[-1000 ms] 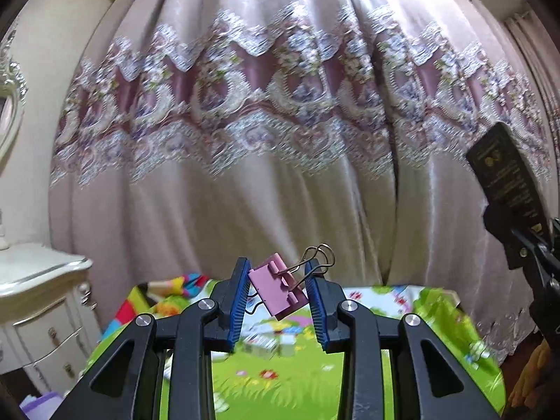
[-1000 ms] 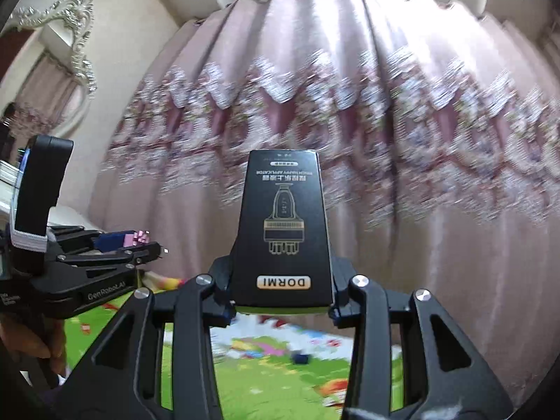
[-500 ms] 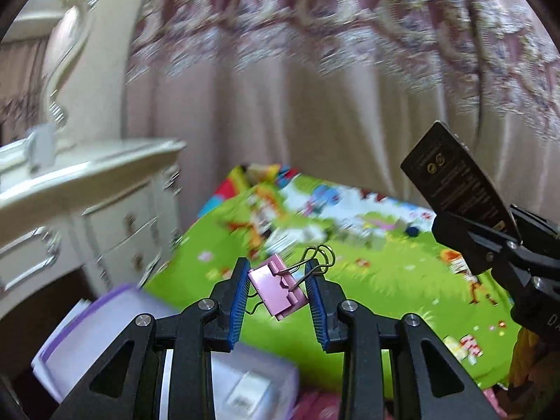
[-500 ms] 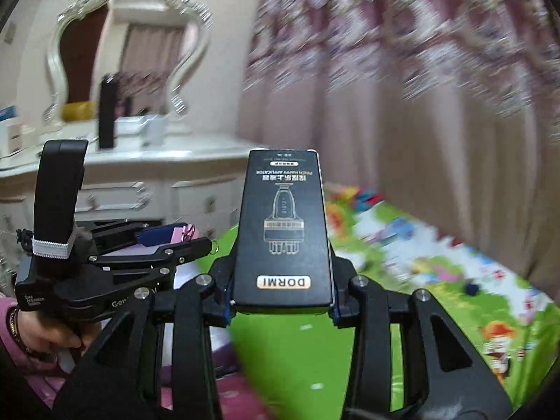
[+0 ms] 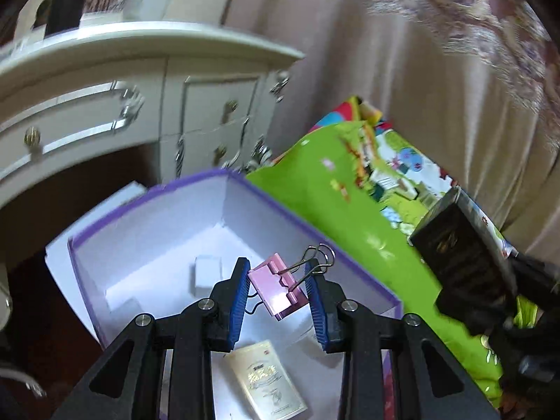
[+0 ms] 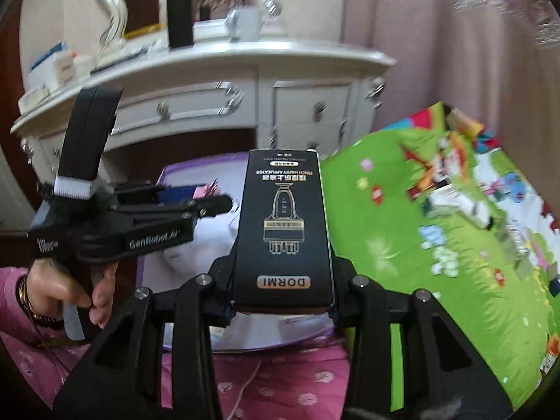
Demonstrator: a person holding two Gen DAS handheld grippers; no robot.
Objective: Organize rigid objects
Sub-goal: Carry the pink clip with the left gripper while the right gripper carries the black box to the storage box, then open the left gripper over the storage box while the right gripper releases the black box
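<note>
My left gripper (image 5: 278, 295) is shut on a pink binder clip (image 5: 274, 288) with wire handles, held above the open purple-rimmed white box (image 5: 217, 210). Inside the box lie a small white cube (image 5: 208, 274) and a cream packet (image 5: 267, 390). My right gripper (image 6: 281, 306) is shut on a tall black DORMI box (image 6: 283, 231), which stands upright between its fingers. In the right wrist view the left gripper (image 6: 210, 206) points right over the purple box (image 6: 196, 171), held by a hand (image 6: 66, 290). The black box (image 5: 458, 255) also shows at the right of the left wrist view.
A white dresser (image 5: 140, 80) with drawers stands behind the box; a black bottle (image 6: 180, 7) and small boxes sit on top. A green cartoon play mat (image 6: 437, 238) covers the floor to the right. Pink curtains (image 5: 420, 70) hang behind. A pink patterned cloth (image 6: 280, 385) lies below.
Both grippers have swung down and to the left, from facing the curtain to facing the dresser and the purple box. The clip and the black box stay gripped.
</note>
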